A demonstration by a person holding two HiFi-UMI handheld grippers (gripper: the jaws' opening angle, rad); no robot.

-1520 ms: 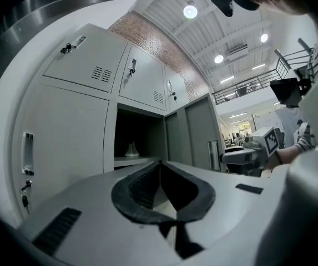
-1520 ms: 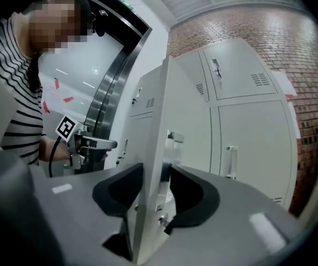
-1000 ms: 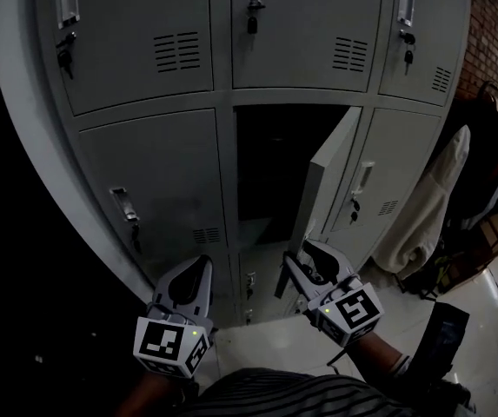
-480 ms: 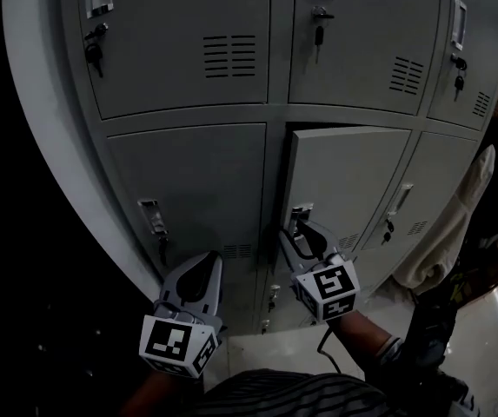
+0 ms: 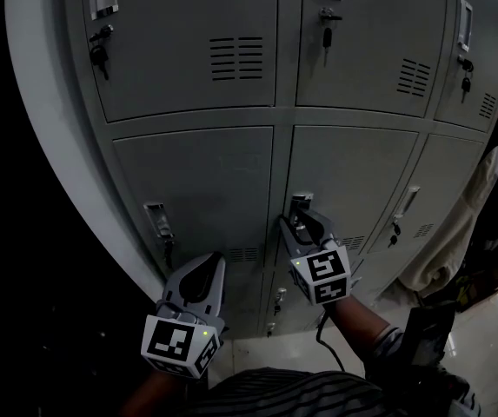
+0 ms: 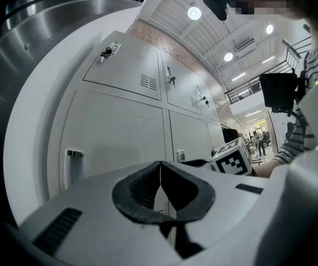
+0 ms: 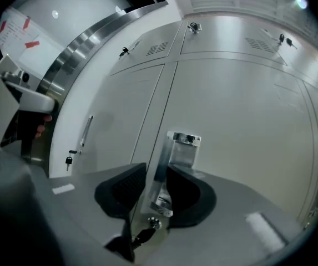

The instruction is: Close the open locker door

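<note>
The grey locker door [image 5: 357, 176] in the middle row lies flush with its neighbours. Its metal handle [image 5: 299, 203] sits at the door's left edge. My right gripper [image 5: 300, 221] is at that handle. In the right gripper view the handle [image 7: 180, 147] stands between the pads of the right gripper [image 7: 156, 169]; the jaws are closing, the right pad is against it and a thin gap shows on the left. A key [image 7: 142, 236] hangs below the handle. My left gripper [image 5: 207, 261] hovers low at the left, shut and empty, its pads [image 6: 147, 184] meeting at the tip.
Shut lockers surround the door, each with a handle [image 5: 156, 219] and key. A pale garment [image 5: 457, 224] hangs beside the lockers at the right, above a dark bag [image 5: 428, 337] on the shiny floor. Another person's fingers [image 7: 42, 128] show far left in the right gripper view.
The door has swung from wide open to flush shut, with my right gripper following its handle edge to the left. The left gripper has hardly moved.
</note>
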